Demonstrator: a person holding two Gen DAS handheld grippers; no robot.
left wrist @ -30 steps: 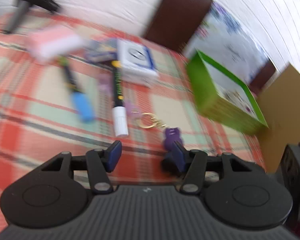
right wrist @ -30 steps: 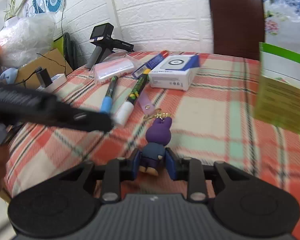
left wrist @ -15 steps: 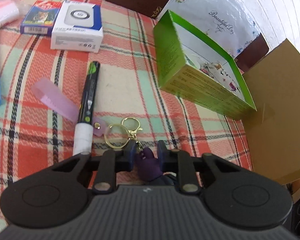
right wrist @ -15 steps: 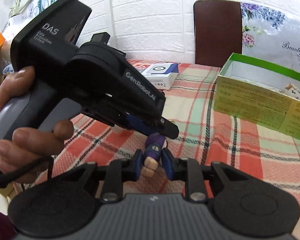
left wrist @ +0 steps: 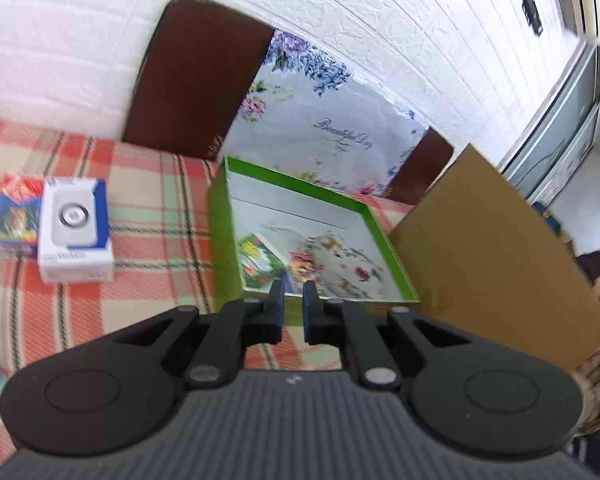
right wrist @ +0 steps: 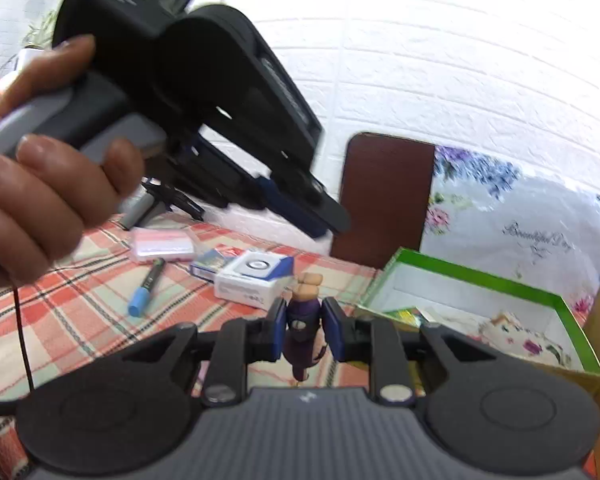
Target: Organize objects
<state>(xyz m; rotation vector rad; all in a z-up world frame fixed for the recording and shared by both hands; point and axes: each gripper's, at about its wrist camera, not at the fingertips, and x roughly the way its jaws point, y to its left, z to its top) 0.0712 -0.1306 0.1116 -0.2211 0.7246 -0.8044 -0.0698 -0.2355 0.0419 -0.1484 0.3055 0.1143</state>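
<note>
Fingers of the right gripper (right wrist: 303, 330): clamped on a purple bunny keychain figure (right wrist: 301, 322), pinched at its body, tan feet pointing up and away, long axis running along the fingers, head end hanging toward the camera.

Fingers of the left gripper (left wrist: 293, 312): drawn close together, a narrow gap between them, nothing visible in it. Held raised in the left hand (right wrist: 40, 184), up and to the left of the right gripper.

Destination, judged: green box (right wrist: 480, 276), open-topped, white inside, lying forward and to the right of the figure; right gripper is the one carrying, so the move is a short carry rightward and a drop. Contents: a green printed packet (left wrist: 260, 258) and a floral pouch (left wrist: 340, 264).

On the plaid-covered desk (right wrist: 80, 300), to the left: white-and-blue carton (right wrist: 254, 276) with a round emblem, small print illegible; blue card box (left wrist: 14, 216) with a tiger picture; pink packet (right wrist: 162, 244); blue-capped marker (right wrist: 146, 286).

Writing: "Beautiful Day" in script on the floral bag (left wrist: 340, 136) behind the box. Lettering on the left gripper's casing blurred, unreadable.
</note>
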